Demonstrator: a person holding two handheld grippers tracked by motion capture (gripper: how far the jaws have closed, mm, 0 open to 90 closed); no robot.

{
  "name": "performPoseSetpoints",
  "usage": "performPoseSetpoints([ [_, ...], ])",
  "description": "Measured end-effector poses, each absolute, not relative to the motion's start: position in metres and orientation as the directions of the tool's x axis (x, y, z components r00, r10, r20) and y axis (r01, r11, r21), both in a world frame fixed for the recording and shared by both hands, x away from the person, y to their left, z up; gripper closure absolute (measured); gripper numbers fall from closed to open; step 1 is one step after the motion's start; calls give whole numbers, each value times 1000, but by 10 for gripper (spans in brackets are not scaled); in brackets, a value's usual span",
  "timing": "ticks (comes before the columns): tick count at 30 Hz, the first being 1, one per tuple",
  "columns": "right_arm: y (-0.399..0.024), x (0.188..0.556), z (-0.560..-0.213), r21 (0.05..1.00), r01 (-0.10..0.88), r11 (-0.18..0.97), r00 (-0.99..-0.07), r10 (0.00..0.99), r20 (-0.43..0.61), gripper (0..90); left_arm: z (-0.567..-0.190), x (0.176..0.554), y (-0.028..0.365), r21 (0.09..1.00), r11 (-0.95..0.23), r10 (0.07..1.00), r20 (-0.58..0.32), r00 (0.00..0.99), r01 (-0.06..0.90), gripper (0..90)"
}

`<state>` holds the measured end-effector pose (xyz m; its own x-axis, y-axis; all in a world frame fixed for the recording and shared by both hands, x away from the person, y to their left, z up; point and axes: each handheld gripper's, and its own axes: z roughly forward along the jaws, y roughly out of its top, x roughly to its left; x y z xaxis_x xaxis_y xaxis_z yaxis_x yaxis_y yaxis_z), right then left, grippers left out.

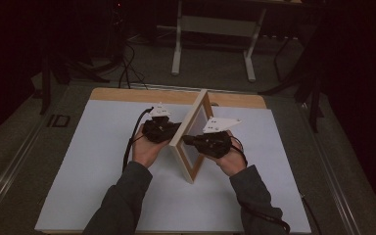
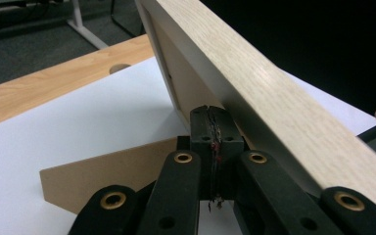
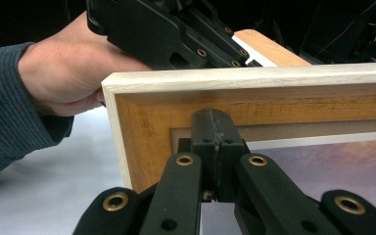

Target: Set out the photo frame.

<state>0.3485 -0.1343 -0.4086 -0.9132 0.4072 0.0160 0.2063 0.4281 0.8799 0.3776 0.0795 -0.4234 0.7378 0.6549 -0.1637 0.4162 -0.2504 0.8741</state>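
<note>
As it stands upright, frame (image 1: 192, 138) between tongs

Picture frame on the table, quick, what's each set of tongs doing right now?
Left tongs: shut, empty, tips against the back of the picture frame.
Right tongs: shut, empty, tips against the frame's front.

White mat (image 1: 98, 166) on wooden table (image 1: 127, 94); white desk legs (image 1: 177, 54) behind.
</note>
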Motion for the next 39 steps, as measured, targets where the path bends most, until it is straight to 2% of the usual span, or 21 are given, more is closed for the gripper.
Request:
performPoseSetpoints([
  [9, -130, 349, -410, 880, 206, 427, -913, 407, 16, 898, -423, 379, 85, 871, -238, 639, -192, 745, 429, 900],
  [12, -131, 349, -411, 881, 206, 426, -909, 416, 12, 897, -422, 380, 89, 861, -231, 636, -218, 740, 453, 832],
  [20, -137, 351, -413, 875, 217, 432, -895, 446, 2, 870, -415, 376, 104, 871, -175, 629, -260, 732, 460, 732],
  [30, -149, 353, -416, 868, 234, 437, -884, 467, 3, 840, -406, 368, 114, 871, -131, 644, -289, 709, 473, 656],
  [39, -167, 358, -422, 865, 269, 423, -863, 505, 21, 791, -398, 361, 115, 876, -131, 661, -272, 700, 464, 569],
])
